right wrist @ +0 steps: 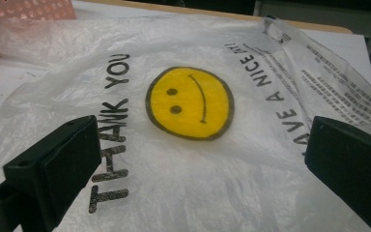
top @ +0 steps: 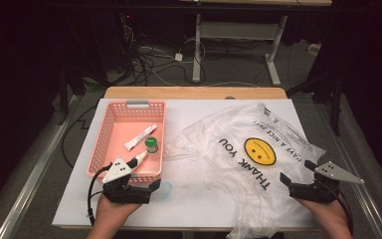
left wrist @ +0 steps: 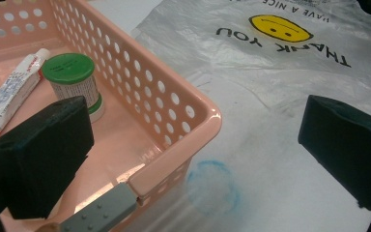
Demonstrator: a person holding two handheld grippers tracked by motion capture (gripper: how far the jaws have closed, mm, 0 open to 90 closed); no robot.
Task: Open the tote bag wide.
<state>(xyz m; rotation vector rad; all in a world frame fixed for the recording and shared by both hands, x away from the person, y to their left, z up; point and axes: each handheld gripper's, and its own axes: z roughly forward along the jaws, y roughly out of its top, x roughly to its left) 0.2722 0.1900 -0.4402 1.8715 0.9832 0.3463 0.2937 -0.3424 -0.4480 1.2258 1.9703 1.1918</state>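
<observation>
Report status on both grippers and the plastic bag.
Left gripper open at basket corner. Right gripper open over plastic bag, holding nothing. Bag flat on table, nothing in the way.

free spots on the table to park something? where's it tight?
Bare patches: the white table strip along the near edge, between the left hand-held gripper and the plastic bag; the far strip between the pink basket and the bag's top. Crowded: the bag spreads over the right half; inside the basket, a tube and a green-capped bottle.
</observation>
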